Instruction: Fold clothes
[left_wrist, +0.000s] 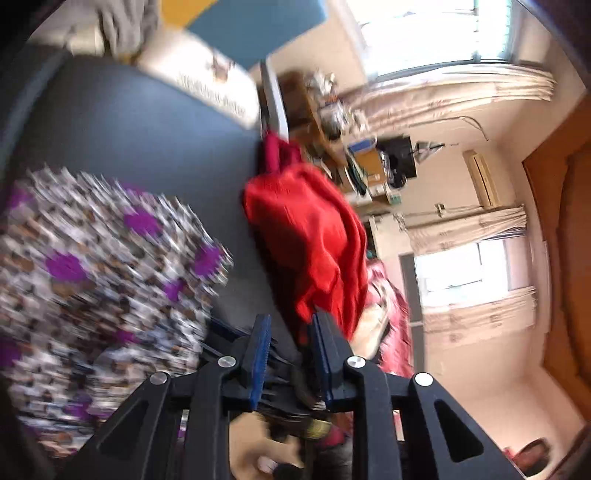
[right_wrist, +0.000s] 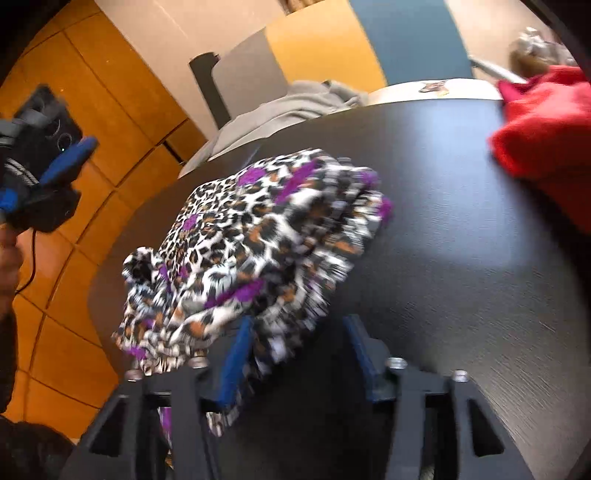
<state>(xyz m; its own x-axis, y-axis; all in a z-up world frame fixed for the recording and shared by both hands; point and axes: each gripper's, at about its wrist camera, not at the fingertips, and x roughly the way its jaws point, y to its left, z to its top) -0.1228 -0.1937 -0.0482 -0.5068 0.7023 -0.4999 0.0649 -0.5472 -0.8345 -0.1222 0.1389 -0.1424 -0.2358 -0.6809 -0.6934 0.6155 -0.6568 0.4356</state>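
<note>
A leopard-print garment with purple spots (right_wrist: 255, 251) lies bunched on the dark round table (right_wrist: 461, 236); it also shows blurred at the left of the left wrist view (left_wrist: 96, 280). A red garment (left_wrist: 310, 236) lies heaped at the table's far edge, seen too in the right wrist view (right_wrist: 546, 147). My right gripper (right_wrist: 299, 354) is open low over the table, its left finger at the leopard garment's near edge. My left gripper (left_wrist: 290, 350) is open and empty, tilted sideways, near the red garment. It also appears raised at the far left of the right wrist view (right_wrist: 55, 173).
A grey garment (right_wrist: 295, 103) lies on a white surface behind the table. Orange cabinets (right_wrist: 92, 92) stand at the left. A cluttered shelf (left_wrist: 343, 147), curtains and windows (left_wrist: 465, 273) line the room beyond the table.
</note>
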